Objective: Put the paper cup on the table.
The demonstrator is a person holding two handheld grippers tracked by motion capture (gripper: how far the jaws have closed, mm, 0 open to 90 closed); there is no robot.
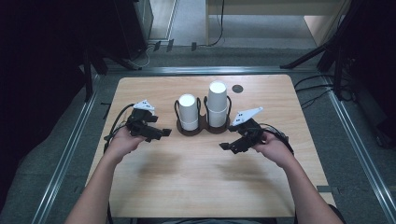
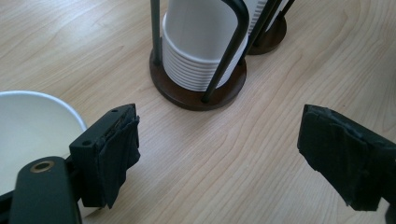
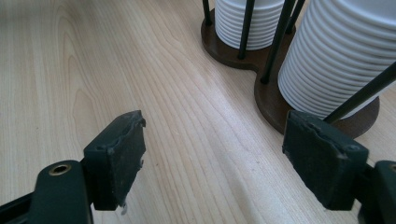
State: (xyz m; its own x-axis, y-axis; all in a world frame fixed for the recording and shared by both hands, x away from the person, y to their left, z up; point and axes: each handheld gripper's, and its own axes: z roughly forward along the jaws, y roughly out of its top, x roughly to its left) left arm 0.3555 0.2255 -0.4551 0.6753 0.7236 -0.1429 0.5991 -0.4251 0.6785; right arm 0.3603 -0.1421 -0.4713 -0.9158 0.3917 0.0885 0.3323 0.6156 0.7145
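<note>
High view: cup holder is seen mid-bench with two white cup stacks | left gripper left of holder, right gripper right, fingers wide apart, nothing held | risk: holder could be tipped by a bumped wire.

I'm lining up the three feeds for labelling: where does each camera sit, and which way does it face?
High view: above the person's side, looking forward and down on the table; both forearms and tongs show.
Left gripper view: rides the left tongs, facing the shorter cup stack; open jaws show.
Right gripper view: rides the right tongs, facing the taller cup stack; open jaws show.
Shared: all three show the cup holder.
</note>
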